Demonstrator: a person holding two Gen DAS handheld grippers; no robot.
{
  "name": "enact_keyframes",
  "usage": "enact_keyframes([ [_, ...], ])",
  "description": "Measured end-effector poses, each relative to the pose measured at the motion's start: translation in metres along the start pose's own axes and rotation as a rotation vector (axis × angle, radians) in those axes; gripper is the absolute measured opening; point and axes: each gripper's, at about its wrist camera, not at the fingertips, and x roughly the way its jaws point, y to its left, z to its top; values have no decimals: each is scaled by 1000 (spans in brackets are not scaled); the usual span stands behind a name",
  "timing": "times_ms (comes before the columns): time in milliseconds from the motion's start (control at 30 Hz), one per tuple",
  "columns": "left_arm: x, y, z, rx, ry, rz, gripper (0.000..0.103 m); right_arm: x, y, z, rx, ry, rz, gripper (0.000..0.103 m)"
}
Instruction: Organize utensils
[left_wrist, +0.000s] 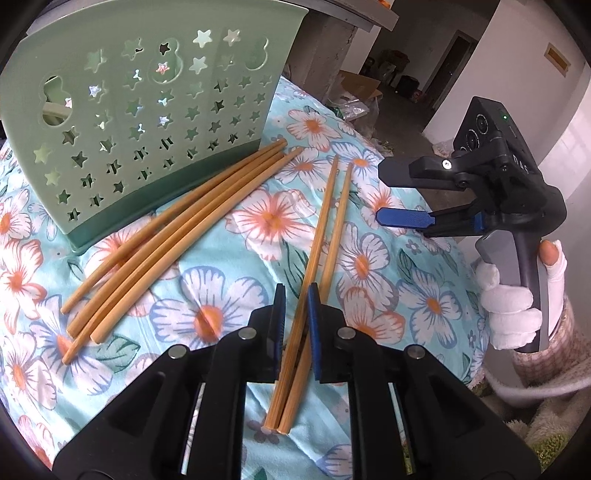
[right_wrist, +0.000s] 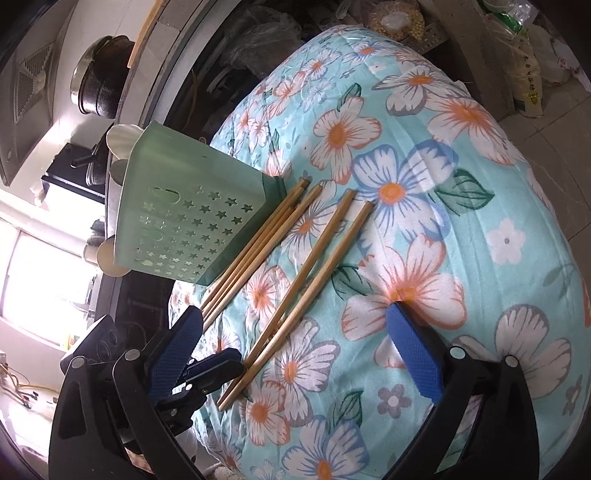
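Chopstick pair (left_wrist: 314, 266) between narrow left jaws, right jaws wide

A quilt-like floral cloth (right_wrist: 424, 192), turquoise with white, orange and blue flowers, covered the rounded surface under the fingers. Beyond the fingertips in the left wrist view a grey concrete pillar (left_wrist: 328, 40) rose, with a dark doorway (left_wrist: 458, 55) and white walls (left_wrist: 524, 74) further back and cardboard (left_wrist: 360, 83) on the floor. In the right wrist view a bright window (right_wrist: 40, 269) glared far to the left of the fingers, a black pot (right_wrist: 99, 85) sat on a counter above it, and pale floor tiles (right_wrist: 554, 122) showed past the cloth.
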Motion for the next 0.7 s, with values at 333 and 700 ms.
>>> enact_keyframes([
  [333, 2, 0, -1, -2, 2, 8, 15, 1, -6, 6, 60, -11, 12, 97],
  [700, 1, 1, -2, -2, 1, 9, 15, 5, -5, 9, 73, -19, 10, 97],
])
